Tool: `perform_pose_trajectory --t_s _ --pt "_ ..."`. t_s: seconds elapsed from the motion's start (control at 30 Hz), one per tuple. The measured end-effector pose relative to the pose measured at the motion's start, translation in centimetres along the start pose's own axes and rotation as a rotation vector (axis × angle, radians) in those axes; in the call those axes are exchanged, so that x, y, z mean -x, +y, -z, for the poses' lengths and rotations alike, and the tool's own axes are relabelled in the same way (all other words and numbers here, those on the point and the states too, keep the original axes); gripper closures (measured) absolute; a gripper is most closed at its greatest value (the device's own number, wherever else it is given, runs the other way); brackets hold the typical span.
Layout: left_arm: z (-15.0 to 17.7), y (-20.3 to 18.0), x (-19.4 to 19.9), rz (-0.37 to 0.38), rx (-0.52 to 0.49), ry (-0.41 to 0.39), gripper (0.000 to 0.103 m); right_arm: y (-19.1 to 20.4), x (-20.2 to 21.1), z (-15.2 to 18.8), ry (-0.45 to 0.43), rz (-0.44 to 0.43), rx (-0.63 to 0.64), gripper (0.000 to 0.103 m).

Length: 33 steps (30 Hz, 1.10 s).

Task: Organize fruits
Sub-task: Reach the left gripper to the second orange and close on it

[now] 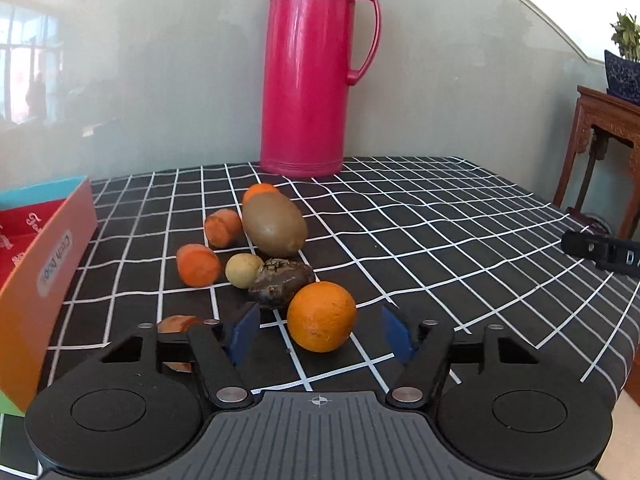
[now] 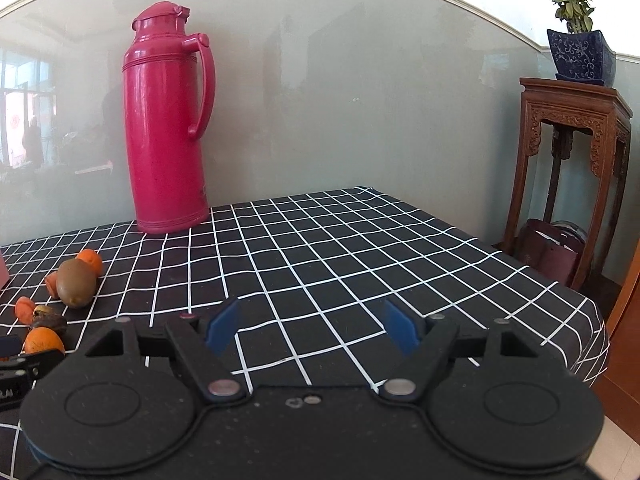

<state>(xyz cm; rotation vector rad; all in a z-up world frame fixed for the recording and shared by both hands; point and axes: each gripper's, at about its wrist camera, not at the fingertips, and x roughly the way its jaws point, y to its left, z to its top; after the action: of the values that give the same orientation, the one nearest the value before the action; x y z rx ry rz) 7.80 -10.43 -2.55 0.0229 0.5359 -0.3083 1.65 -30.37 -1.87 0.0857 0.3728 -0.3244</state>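
Observation:
In the left wrist view an orange (image 1: 321, 317) lies on the checked tablecloth (image 1: 420, 232), just ahead of my open left gripper (image 1: 320, 334) and between its blue pads (image 1: 244, 334). Behind it lie a dark wrinkled fruit (image 1: 280, 282), a small yellow fruit (image 1: 243, 270), a large kiwi (image 1: 274, 224), several orange pieces (image 1: 198, 265) and a small orange (image 1: 260, 192). My right gripper (image 2: 312, 326) is open and empty over bare cloth. The fruit pile, with the kiwi (image 2: 76, 283), shows at its far left.
An open red and orange box (image 1: 44, 256) stands at the left table edge. A tall pink thermos (image 1: 308, 68) stands at the back by the wall. A wooden stand (image 2: 572, 152) with a potted plant (image 2: 580, 52) is beyond the table's right edge.

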Motion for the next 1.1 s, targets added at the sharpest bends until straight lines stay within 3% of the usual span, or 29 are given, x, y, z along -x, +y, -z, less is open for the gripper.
perform_pose_trajectory --t_s 0.03,0.1,0.17,0.33,0.57,1.1 --pt "-0.1 0.0 -0.2 0.0 0.003 0.011 0.039 0.0 -0.1 0.0 0.003 0.0 0.002 0.026" --pt "-0.1 0.0 -0.7 0.003 0.005 0.033 0.058 0.0 -0.3 0.0 0.012 -0.001 0.004 0.026" --pt "-0.2 0.0 -1.1 0.007 0.005 0.053 0.064 0.1 -0.4 0.0 0.016 -0.001 0.004 0.026" --pt "-0.1 0.0 -1.0 0.019 0.013 0.045 0.064 0.6 -0.5 0.0 0.021 -0.007 0.019 0.026" --pt "-0.5 1.4 2.0 0.011 0.005 -0.034 0.064 1.6 -0.5 -0.2 0.025 -0.024 0.023 0.026" --pt "-1.8 9.9 7.0 -0.158 0.049 -0.152 0.064 9.0 0.1 -1.1 0.011 -0.145 0.084 0.026"
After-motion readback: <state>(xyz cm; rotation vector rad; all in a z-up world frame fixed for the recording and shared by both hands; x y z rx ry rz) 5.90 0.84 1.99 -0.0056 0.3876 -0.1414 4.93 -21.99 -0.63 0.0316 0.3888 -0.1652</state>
